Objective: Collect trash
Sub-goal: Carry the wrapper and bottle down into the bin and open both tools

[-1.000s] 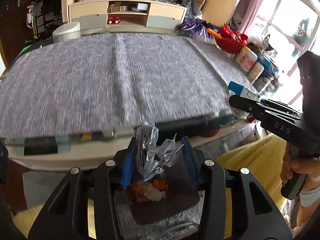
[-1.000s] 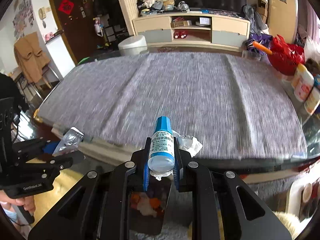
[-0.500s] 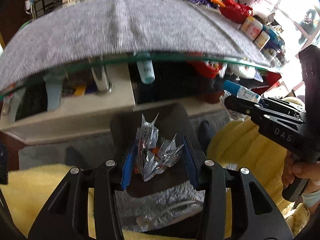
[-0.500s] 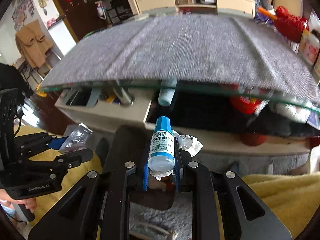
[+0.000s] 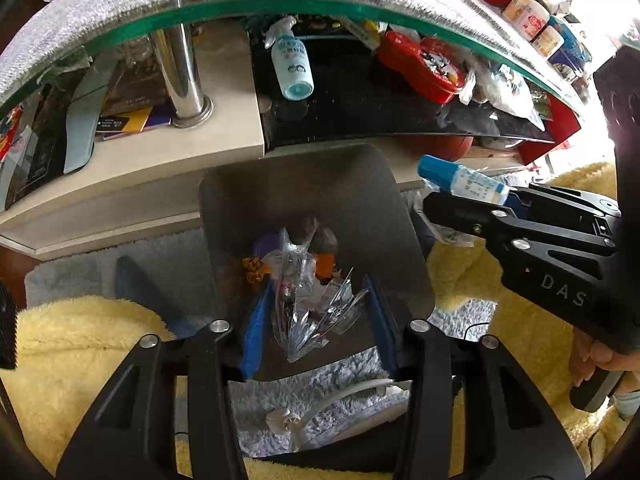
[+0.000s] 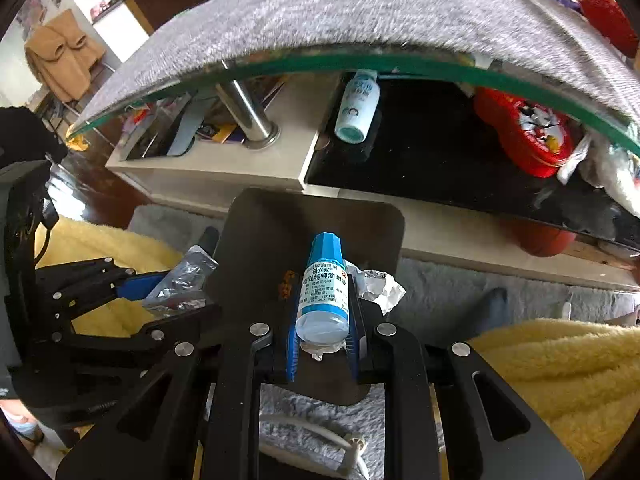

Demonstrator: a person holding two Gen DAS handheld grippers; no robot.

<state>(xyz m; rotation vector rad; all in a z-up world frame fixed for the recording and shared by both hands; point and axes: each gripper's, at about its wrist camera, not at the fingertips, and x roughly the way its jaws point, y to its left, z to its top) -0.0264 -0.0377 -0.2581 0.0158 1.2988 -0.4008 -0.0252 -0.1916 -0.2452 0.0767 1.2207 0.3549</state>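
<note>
A dark trash bin (image 5: 360, 184) stands on the floor below the glass table, with scraps inside. My left gripper (image 5: 314, 316) hangs over the bin mouth with a crinkled clear plastic wrapper (image 5: 300, 304) between its blue pads, which stand well apart. It also shows in the right wrist view (image 6: 176, 280). My right gripper (image 6: 322, 332) is shut on a small blue-capped eye-drop bottle (image 6: 324, 284) and a crumpled white tissue (image 6: 376, 284), just above the bin (image 6: 260, 232). In the left wrist view the bottle (image 5: 460, 180) is at the bin's right rim.
The glass table edge (image 5: 280, 4) with its grey cloth overhangs the bin. On the shelf beneath lie a white spray bottle (image 5: 292, 64), a red tin (image 5: 424, 64) and a chrome leg (image 5: 184, 76). Yellow fleece (image 5: 72, 348) and a white cable (image 5: 320, 404) are nearby.
Both grippers have dropped from table height to below the table edge and now hang over the bin. Each still carries the same trash.
</note>
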